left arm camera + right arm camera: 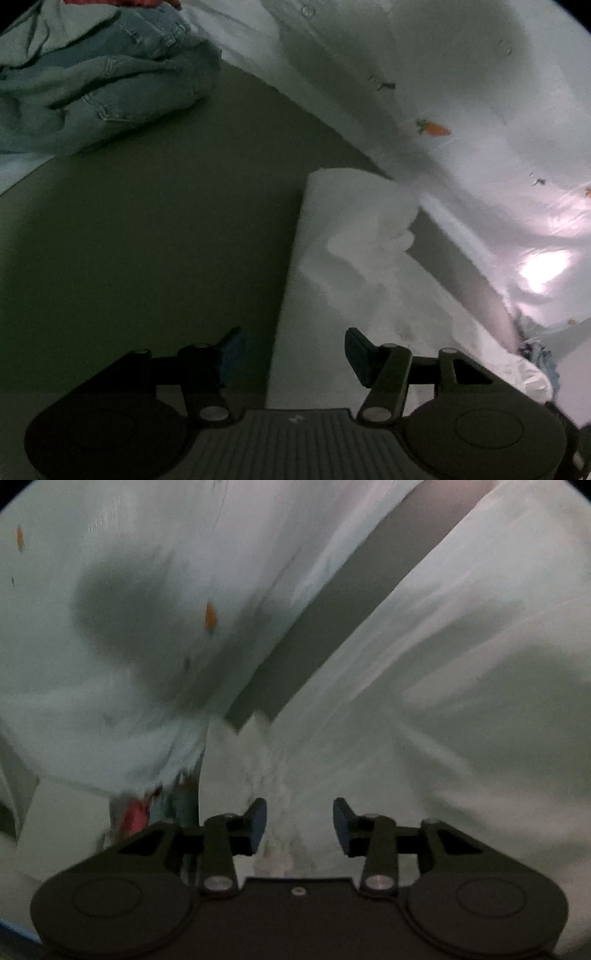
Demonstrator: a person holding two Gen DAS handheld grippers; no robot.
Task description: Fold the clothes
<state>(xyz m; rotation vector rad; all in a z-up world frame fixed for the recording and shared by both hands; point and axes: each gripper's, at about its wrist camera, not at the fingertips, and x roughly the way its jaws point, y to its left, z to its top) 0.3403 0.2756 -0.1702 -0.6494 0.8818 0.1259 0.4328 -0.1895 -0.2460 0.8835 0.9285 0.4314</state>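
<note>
Left gripper point(293, 354): jaws stand wide apart with nothing between them. It hangs over the near edge of a white folded cloth point(343, 266), which lies flat on a dull green surface point(147, 229). The cloth's long left edge is straight; its far end is rounded and its right side is rumpled.

Far left in the left wrist view: a heap of pale blue jeans point(96, 77), crumpled, well apart from the folded cloth. A scrap of red fabric point(122, 3) shows at the top edge beyond the jeans.

Right and far side of that view: a white sheet with small orange carrot prints point(436, 129), lying in loose folds, with a bright glare patch near the right edge.

Right gripper point(299, 825): jaws likewise parted and empty. White fabric point(424, 701) lies directly ahead of and below the fingers, bunched into a ridge between them. The printed sheet point(129, 590) fills the left of this view; a strip of the green surface point(321, 635) shows between the two white pieces. A red item point(133, 819) at near left is too blurred to identify.
</note>
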